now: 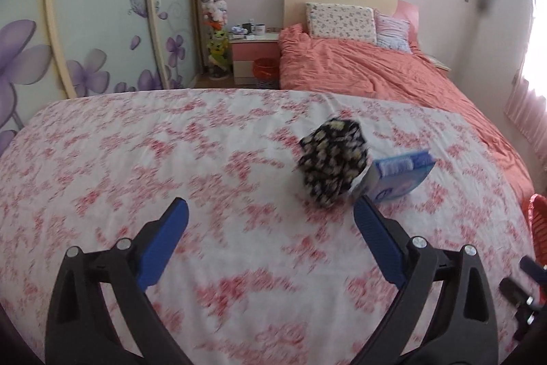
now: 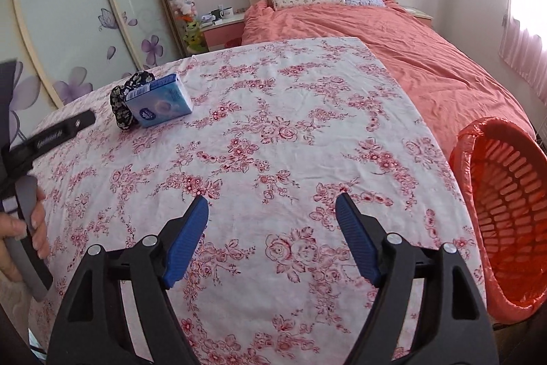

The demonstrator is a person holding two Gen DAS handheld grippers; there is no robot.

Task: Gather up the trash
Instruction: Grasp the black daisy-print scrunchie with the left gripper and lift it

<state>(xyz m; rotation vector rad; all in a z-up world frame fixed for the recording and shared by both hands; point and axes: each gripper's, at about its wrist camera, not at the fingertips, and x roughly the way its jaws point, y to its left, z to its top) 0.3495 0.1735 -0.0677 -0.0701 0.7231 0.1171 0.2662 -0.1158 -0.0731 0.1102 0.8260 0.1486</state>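
Two pairs of tongs hang over the flowered surface (image 2: 273, 125), both tilted downward and both spread with nothing between their blue pads. The left tongs (image 1: 270, 214) stand very wide; their right pad's tip sits just in front of a black scrunchie with pale flowers (image 1: 331, 163) and beside a light blue tissue pack (image 1: 400, 173), touching neither as far as the blurred view tells. The right tongs (image 2: 271, 204) point at bare cloth in the middle of the surface. At the left edge of the right wrist view a hand (image 2: 20, 228) grips the grey handle of the left tool, fingers wrapped around it.

At the right edge of the surface, an orange slatted basket (image 2: 506, 194) lined with an orange bag tips its mouth toward the right tongs; the part of its inside that shows holds nothing. Its rim also peeps in at the right edge of the left wrist view.

From the right tongs the scrunchie and tissue pack lie well apart, toward the far left corner of the surface, the pack leaning against the scrunchie. Beyond the surface stands a bed (image 2: 393, 33) with a coral cover and two pillows, then a nightstand (image 1: 254, 53) bearing mugs.
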